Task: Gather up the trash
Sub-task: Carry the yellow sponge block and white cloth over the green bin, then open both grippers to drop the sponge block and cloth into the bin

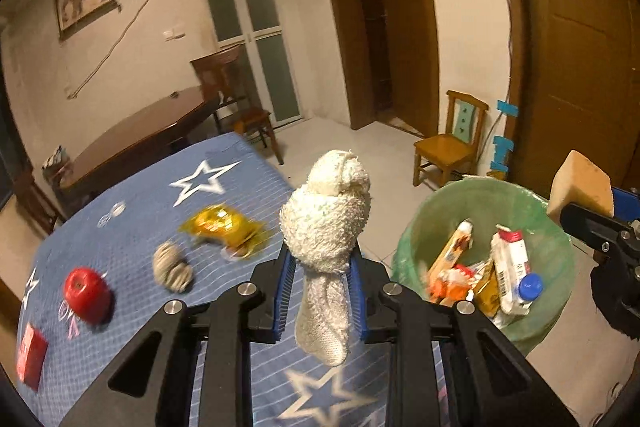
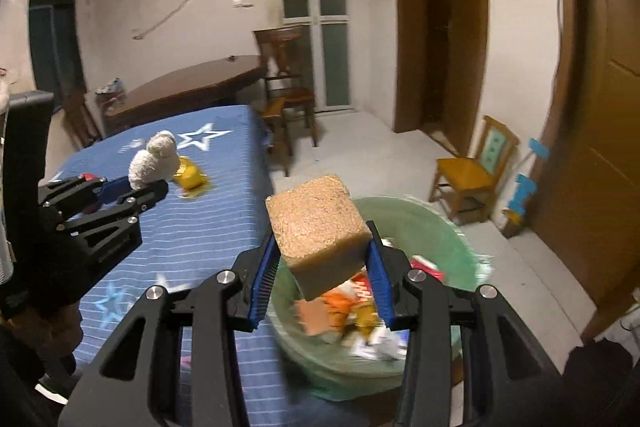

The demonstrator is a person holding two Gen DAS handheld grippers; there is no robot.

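Observation:
My left gripper [image 1: 322, 291] is shut on a white rolled cloth [image 1: 326, 223], held above the blue star-patterned table [image 1: 132, 235] near its right edge. My right gripper [image 2: 324, 275] is shut on a tan sponge block [image 2: 320, 227], above the near rim of the green-lined trash bin [image 2: 440, 227]. That bin [image 1: 440, 219] holds several packages and a bottle. In the left wrist view the right gripper [image 1: 576, 215] with the sponge block [image 1: 580, 183] shows at the right edge. On the table lie a yellow wrapper [image 1: 224, 227], a grey crumpled wad [image 1: 172, 267], a red apple [image 1: 86, 293] and a red box [image 1: 30, 357].
A small wooden chair [image 1: 452, 143] stands on the tiled floor behind the bin, beside a brown door [image 1: 580, 47]. A dark wooden table [image 1: 136, 135] and a dark chair [image 1: 236, 95] stand beyond the blue table.

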